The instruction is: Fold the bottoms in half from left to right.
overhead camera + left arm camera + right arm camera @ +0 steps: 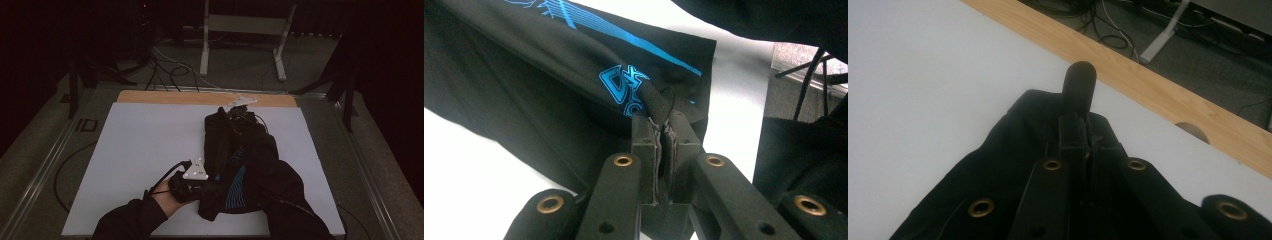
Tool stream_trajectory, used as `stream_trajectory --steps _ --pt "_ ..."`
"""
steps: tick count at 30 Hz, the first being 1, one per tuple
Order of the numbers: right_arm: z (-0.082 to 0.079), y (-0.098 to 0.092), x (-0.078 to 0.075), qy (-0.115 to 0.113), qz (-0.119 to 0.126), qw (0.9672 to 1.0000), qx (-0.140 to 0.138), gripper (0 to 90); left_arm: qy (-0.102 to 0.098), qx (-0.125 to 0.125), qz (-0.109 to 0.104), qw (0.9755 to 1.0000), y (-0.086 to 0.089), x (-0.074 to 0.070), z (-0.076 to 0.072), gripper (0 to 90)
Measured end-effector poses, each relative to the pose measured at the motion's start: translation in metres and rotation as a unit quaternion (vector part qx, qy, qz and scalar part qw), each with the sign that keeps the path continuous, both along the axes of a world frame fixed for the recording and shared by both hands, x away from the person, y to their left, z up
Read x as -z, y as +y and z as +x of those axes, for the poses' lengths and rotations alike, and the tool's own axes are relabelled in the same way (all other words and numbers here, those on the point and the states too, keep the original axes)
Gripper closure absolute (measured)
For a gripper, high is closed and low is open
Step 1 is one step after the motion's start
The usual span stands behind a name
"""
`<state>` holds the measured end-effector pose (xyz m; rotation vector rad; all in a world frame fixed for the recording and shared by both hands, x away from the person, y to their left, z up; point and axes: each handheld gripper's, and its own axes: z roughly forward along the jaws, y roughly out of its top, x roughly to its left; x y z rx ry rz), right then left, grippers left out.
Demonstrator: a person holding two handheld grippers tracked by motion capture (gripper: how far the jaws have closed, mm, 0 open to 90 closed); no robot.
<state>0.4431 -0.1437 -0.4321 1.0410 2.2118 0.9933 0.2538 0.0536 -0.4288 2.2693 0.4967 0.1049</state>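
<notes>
A black garment [217,145] with blue print lies stretched lengthwise on the white table top [145,150], right of its middle. At the garment's near end, my left gripper [206,189] is shut on a small fold of the cloth next to a blue logo [624,90]; the jaws of the left gripper [663,125] pinch the fabric tightly. At the far end, my right gripper [225,114] is shut on the garment's edge. In the right gripper view, a rounded tuck of black cloth [1079,82] sticks up past the right gripper [1085,127]. My dark right sleeve [285,190] covers part of the garment.
A wooden strip [200,97] borders the table's far side, seen also as the wooden strip [1158,90] in the right gripper view. Beyond it, cables [170,70] and a white stand [240,25] are on the floor. Metal rails [45,170] run along the table's sides.
</notes>
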Motion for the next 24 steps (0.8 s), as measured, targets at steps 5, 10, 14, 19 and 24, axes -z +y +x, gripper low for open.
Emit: stream_trajectory --steps 5,10,14,19,24 --pt "0.000 -0.006 0.000 0.000 0.001 1.0000 0.005 87.5 0.001 0.009 0.001 1.0000 -0.009 0.002 0.003 85.4" --pt "0.000 -0.014 0.000 -0.002 -0.004 0.9999 0.010 87.5 0.004 0.013 -0.001 0.9999 -0.015 0.003 0.004 85.3" --pt "0.000 -0.022 0.002 -0.002 -0.001 0.9999 0.017 87.5 0.002 0.023 0.000 0.9997 -0.025 0.005 0.006 85.3" --pt "0.000 -0.030 0.005 0.001 -0.006 0.9998 0.020 87.5 0.004 0.030 0.001 0.9995 -0.033 0.009 0.007 85.3" --pt "0.001 -0.038 0.008 0.002 -0.009 0.9996 0.026 87.5 0.008 0.036 0.004 0.9993 -0.041 0.013 0.009 85.3"
